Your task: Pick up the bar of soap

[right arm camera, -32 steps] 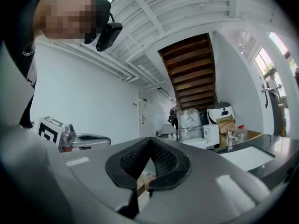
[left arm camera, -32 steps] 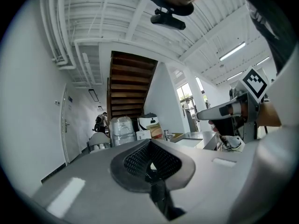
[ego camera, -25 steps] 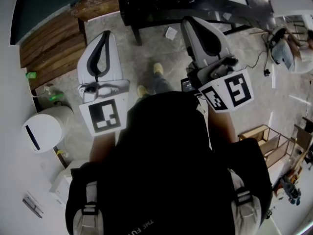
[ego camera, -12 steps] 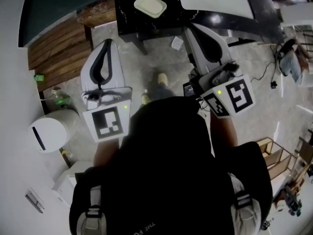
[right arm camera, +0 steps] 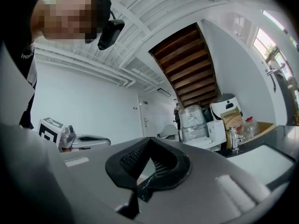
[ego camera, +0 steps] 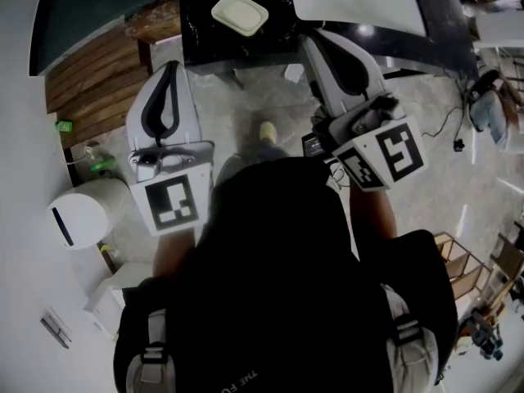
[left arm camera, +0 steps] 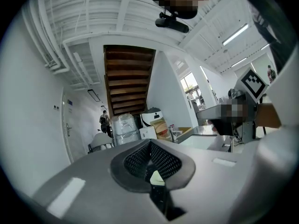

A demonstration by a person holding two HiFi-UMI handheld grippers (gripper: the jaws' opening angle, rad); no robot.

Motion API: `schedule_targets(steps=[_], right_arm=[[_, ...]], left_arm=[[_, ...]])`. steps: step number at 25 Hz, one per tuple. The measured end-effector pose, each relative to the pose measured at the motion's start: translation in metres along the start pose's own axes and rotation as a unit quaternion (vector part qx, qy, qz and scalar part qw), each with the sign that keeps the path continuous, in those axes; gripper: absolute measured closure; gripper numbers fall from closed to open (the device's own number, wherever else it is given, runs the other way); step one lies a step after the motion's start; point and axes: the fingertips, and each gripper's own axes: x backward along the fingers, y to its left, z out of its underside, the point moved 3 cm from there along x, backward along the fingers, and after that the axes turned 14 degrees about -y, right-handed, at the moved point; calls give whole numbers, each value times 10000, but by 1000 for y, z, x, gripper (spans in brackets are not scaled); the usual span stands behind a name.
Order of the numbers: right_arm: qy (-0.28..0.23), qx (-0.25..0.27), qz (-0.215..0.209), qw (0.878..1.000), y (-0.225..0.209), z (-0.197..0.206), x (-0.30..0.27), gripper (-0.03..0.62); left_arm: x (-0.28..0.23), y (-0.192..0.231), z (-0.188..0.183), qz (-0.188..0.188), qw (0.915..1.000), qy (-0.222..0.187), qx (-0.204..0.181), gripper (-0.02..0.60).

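**Both grippers empty, short of the soap on the far counter**

The bar of soap lies on the dark counter at the far side, left of a white basin and well apart from both tools. The left gripper and right gripper each have their jaws pressed together on nothing. The bar looks light, stiff and probably slick, so pinch its long sides mid-length. Whether a dish sits under it is hard to tell.
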Motion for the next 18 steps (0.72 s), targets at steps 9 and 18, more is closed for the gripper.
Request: schedule_targets(steps=[9,18], right_arm=[[10,-116,-156,9998,-10,2,-2,582],[-6,-185,-245,9995,-8,0,-7,582]], left_arm=[[-2,-6,-1,-161,9998,51,-84,581],[-4,-1,-5,-263,9994,94,-186,581]])
